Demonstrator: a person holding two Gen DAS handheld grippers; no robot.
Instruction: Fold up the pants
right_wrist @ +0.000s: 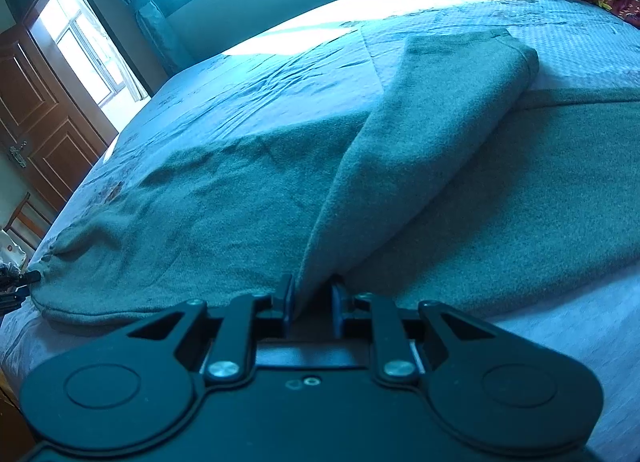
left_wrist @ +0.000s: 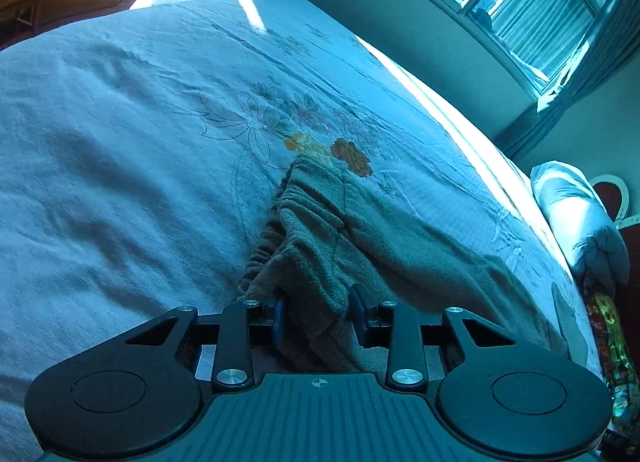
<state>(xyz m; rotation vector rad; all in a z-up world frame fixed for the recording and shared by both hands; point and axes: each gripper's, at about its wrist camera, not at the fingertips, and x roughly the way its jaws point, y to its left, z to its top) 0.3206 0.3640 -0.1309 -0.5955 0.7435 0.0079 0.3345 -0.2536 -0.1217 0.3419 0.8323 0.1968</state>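
L claw [left_wrist: 319, 316], bottom centre of the left wrist view: jaws nearly together, pinching a bunch of the pants [left_wrist: 360, 222] just below the gathered waistband [left_wrist: 276, 238]. Fabric fills the gap between the blue pads [left_wrist: 279, 316], so I call that a grip.

R claw [right_wrist: 311, 304], bottom centre of the right wrist view: jaws narrow, a ridge of pants cloth runs up out of the gap. It hugs the left pad [right_wrist: 287, 302]; there's a dark slit by the right one, so pinch looks light, can't be 100% sure it's firm.

Outward: pants lie on the bed sheet [left_wrist: 120, 142], waist end mid-frame near the orange embroidered flowers [left_wrist: 352, 156]. In the right wrist view one leg [right_wrist: 432, 134] is lifted or draped diagonally from my claw toward upper right, its far end rounded like a fold; the rest lies flat both sides, w/ an edge at lower left. Pillow [left_wrist: 576, 214] at right edge, door [right_wrist: 36, 134] at left, both well apart from the work.

Progress, my judgement: early-mid. Both ends seem gripped, one leg looks partway over the other, but not aligned or flattened. Left to do: lay leg on leg, smooth, then fold lengthwise toward the waist. No finished fold visible yet.
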